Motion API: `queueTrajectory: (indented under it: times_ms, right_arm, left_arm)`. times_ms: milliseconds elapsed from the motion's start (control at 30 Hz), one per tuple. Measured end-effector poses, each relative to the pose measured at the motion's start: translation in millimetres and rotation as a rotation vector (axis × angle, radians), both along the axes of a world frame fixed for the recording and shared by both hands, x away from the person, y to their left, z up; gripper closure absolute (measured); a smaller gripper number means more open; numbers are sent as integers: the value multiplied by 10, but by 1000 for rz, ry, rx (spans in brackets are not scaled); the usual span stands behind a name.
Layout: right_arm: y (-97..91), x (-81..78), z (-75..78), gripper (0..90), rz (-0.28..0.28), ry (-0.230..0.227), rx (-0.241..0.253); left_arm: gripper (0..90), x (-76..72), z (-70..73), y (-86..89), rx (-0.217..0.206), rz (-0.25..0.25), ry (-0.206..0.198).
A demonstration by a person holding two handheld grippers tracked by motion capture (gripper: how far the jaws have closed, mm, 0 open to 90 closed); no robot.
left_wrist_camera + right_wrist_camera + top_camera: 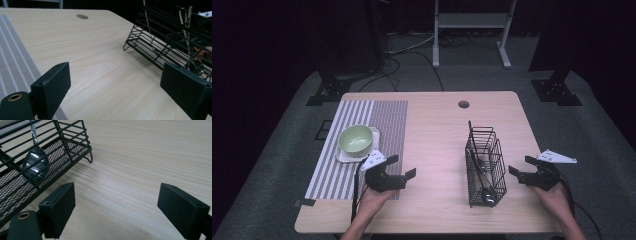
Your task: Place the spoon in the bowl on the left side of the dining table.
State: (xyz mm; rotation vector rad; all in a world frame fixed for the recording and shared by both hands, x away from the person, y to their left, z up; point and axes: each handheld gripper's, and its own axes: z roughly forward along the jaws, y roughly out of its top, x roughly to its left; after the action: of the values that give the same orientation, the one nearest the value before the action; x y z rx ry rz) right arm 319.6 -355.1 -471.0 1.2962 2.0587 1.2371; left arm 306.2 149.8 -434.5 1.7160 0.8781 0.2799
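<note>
Pale wood-grain desk (432, 145). Grey mat (362, 135) striped in white on its left part, fine-patterned on its right. Light green bowl (355, 139) on a white plate (343, 156). Black wire basket (484, 167); shiny silver spoon (35, 168). 2 black grippers, left (404, 167) and right (518, 165), black fingers (51, 88).

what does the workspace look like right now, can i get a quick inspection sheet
Surface: light wooden table with a round hole near its far edge; grey striped placemat on its left part.
Job's things: pale green bowl on a white square plate on the placemat; black wire cutlery basket right of centre, holding a shiny metal spoon and other utensils.
Clutter: nothing seen.
Grippers: left gripper open, empty, over the placemat's right edge; right gripper open, empty, beside the basket.
Cables: a black cable trails from the left gripper; more on the floor.
Surroundings: grey carpet, white frame, dark stands.
</note>
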Motion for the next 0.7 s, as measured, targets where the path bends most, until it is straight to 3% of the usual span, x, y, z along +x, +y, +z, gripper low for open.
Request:
queueTrajectory:
  times_ms: [333, 567, 700]
  right_arm:
    - [-23, -4, 9, 136, -3, -8, 12]
    - [-43, -8, 14, 136, -3, -10, 18]
    - [-44, -7, 14, 136, -1, -10, 19]
  left_arm:
    - [85, 102, 99, -233, 4, -44, -11]
    - [85, 199, 139, -397, -36, -54, -12]
    - [85, 245, 145, -480, -37, -67, -10]
